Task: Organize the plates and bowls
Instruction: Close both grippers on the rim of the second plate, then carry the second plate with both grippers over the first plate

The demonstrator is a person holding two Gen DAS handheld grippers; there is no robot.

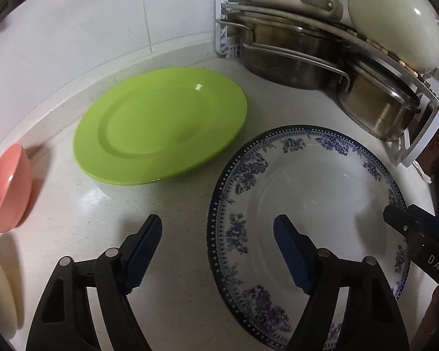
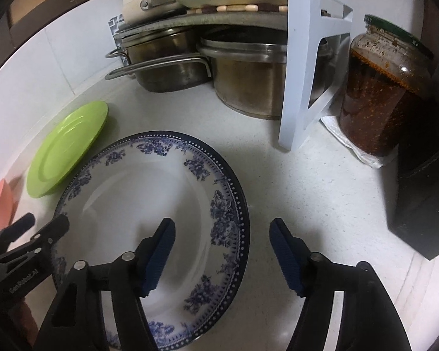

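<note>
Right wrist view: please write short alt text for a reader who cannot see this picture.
The open right gripper hangs over the right rim of a blue-and-white floral plate on a white counter. A green plate lies to its left; steel pots and a jar of red sauce stand behind.

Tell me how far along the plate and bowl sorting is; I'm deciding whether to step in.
Nothing looks stacked yet. The green plate, blue-patterned plate and pink bowl all lie apart on the counter. In hand: the left gripper and right gripper are open, straddling opposite rims of the blue-patterned plate. Gathering everything remains.
</note>
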